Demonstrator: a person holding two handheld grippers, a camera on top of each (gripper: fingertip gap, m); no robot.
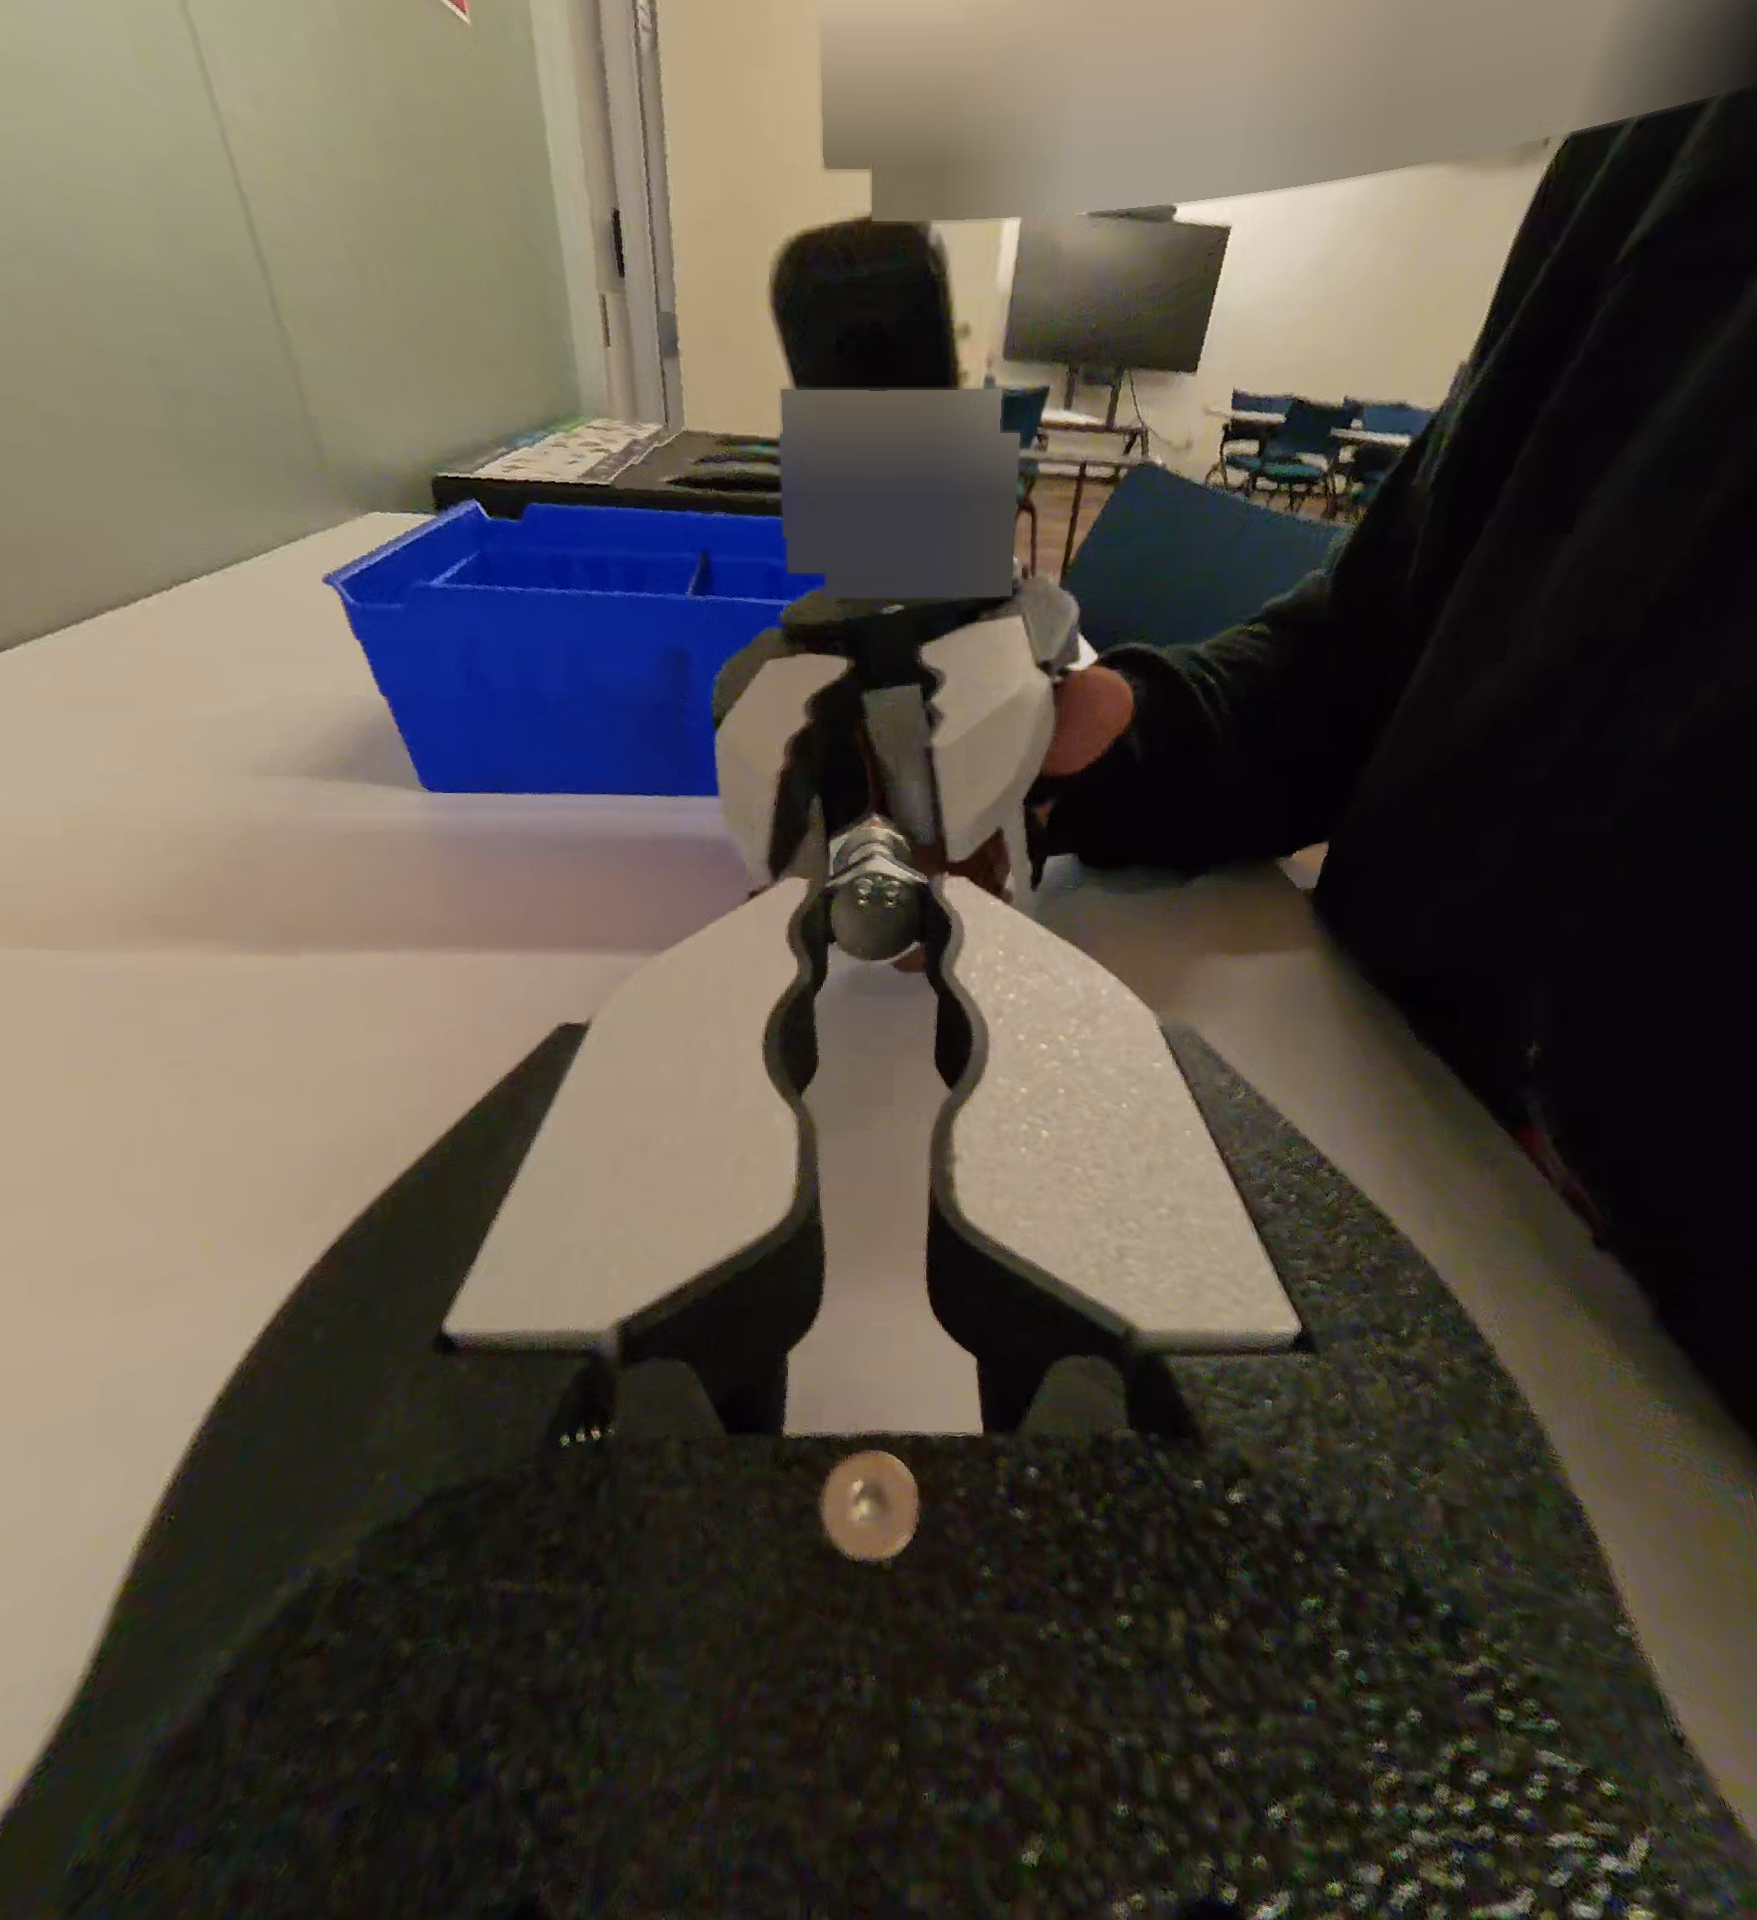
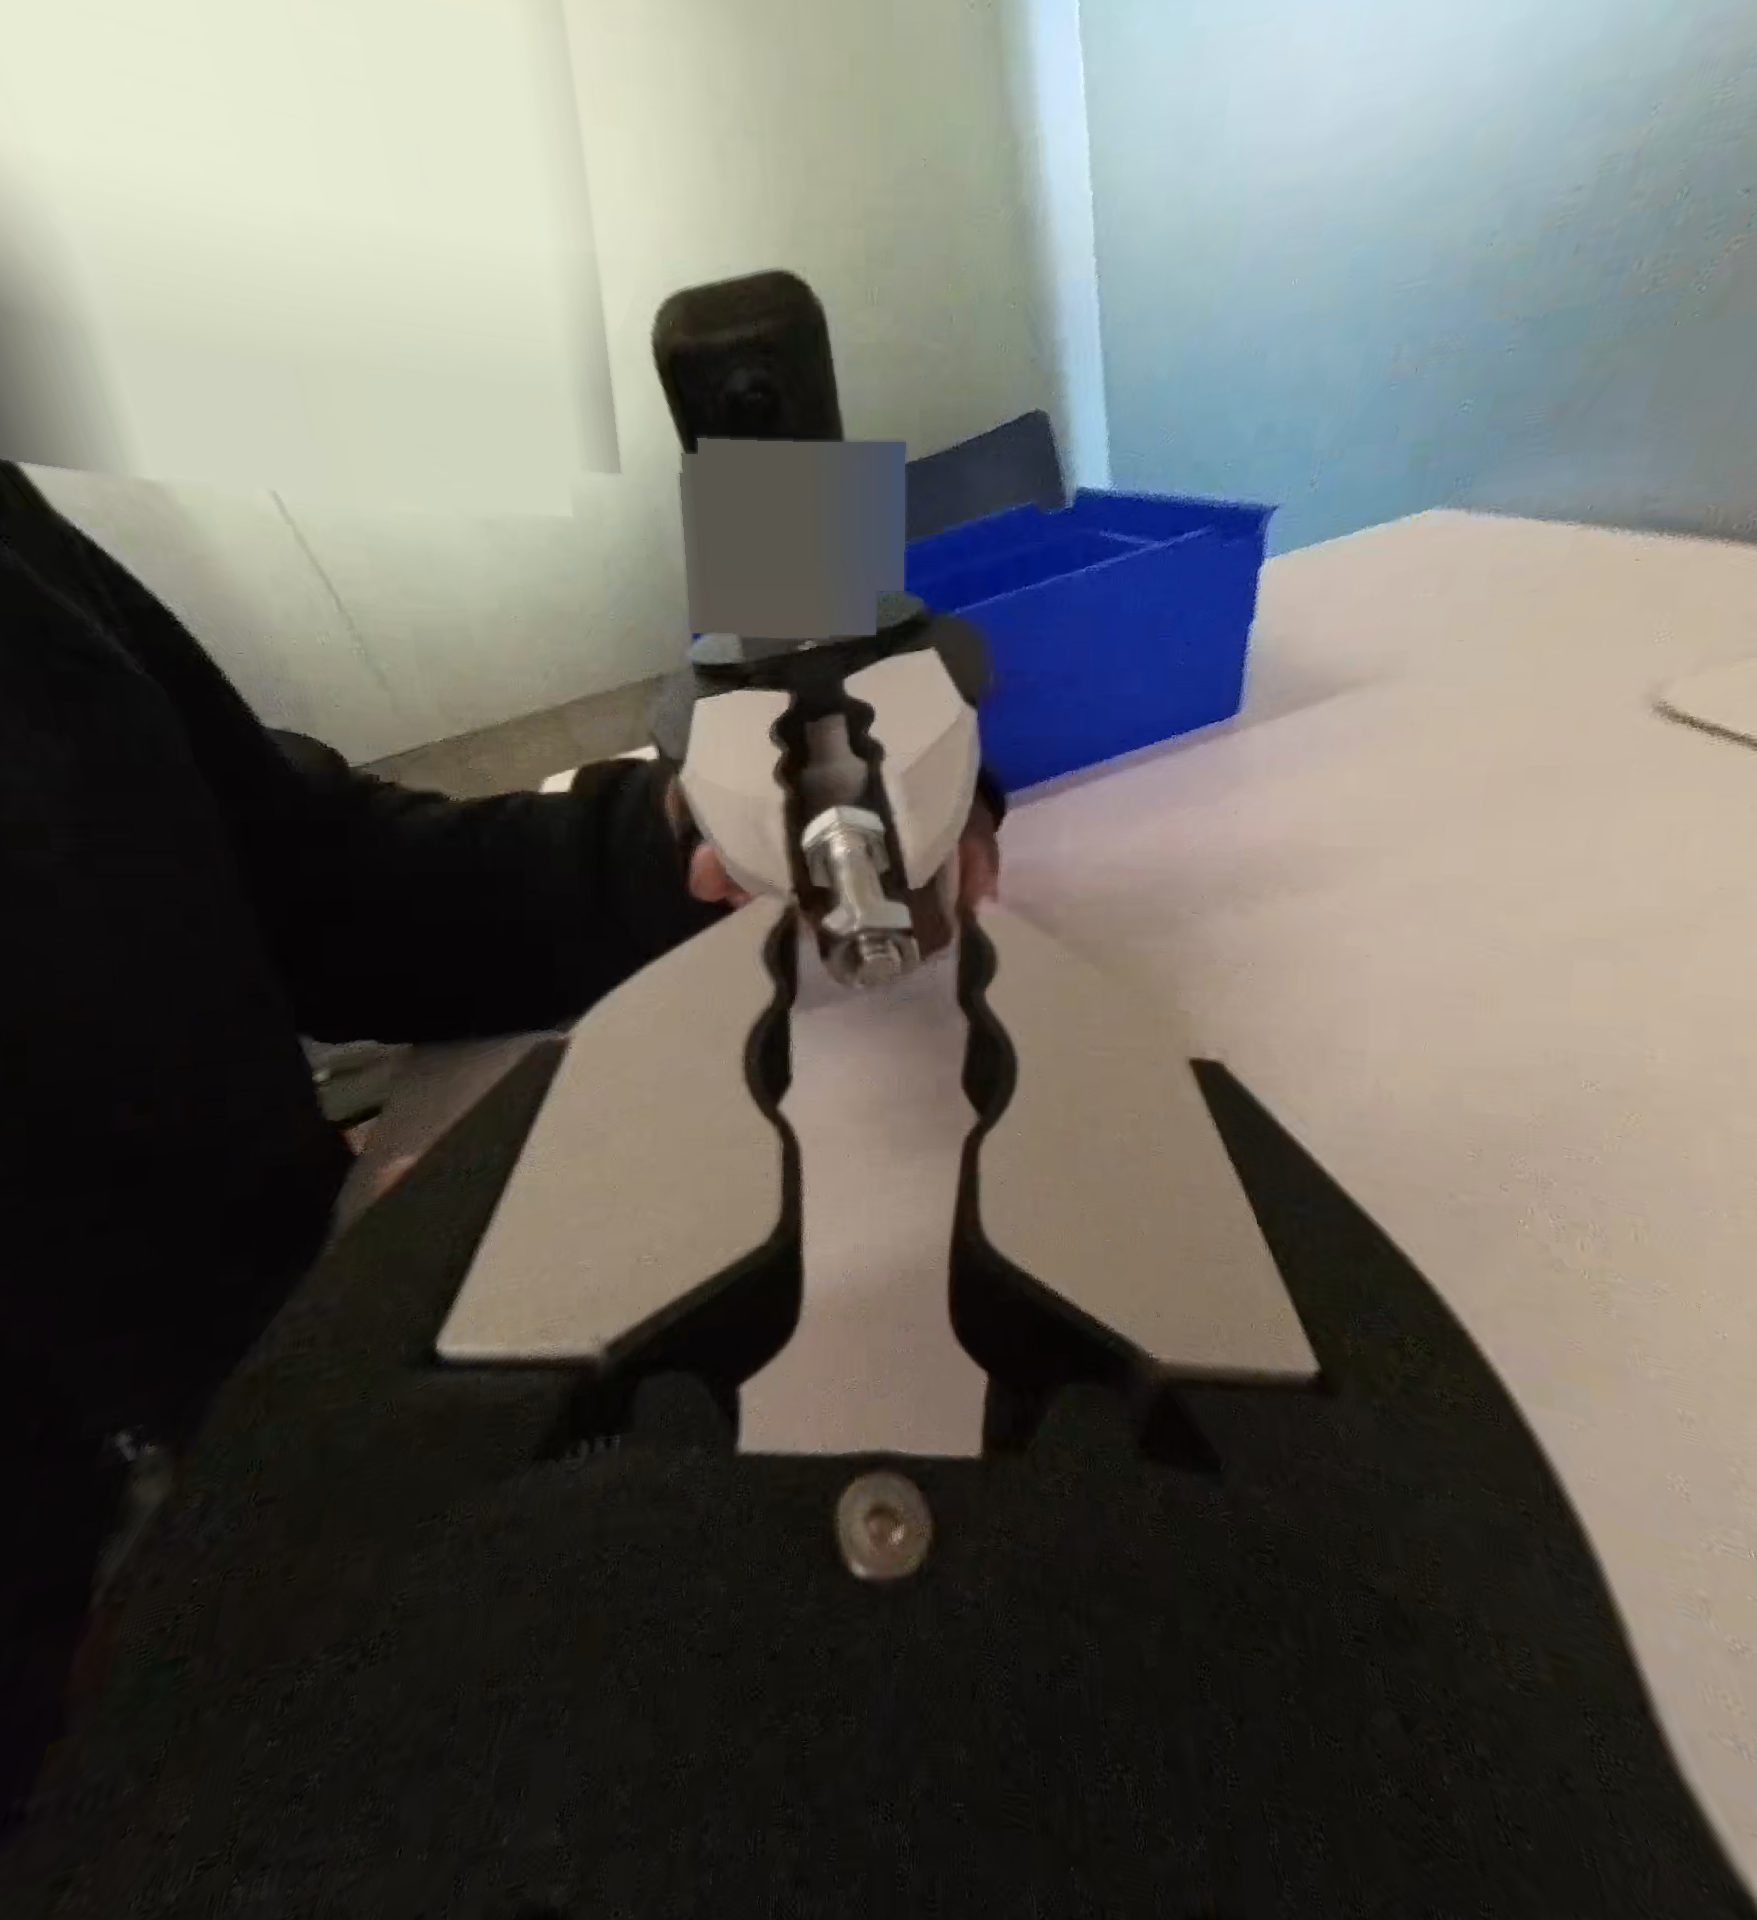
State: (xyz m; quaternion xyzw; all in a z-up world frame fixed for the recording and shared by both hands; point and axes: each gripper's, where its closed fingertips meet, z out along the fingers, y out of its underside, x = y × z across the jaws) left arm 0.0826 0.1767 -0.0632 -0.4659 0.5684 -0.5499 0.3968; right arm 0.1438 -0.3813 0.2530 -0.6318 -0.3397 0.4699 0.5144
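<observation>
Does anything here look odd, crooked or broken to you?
Nothing looks spilled or broken. The silver bolt sits clamped in the left gripper, the right gripper open around its threaded end; the blue bin stands upright.

Hidden in the right wrist view: the contact between the right gripper's fingertips (image 2: 969, 951) and the bolt's nut (image 2: 869, 916), smeared by motion blur. Cut off behind the left gripper (image 2: 858, 831) at centre frame: the blue bin's (image 2: 1113, 644) left end. Too blurred to tell apart: the chairs (image 1: 1300, 447) upper right in the left wrist view.
</observation>
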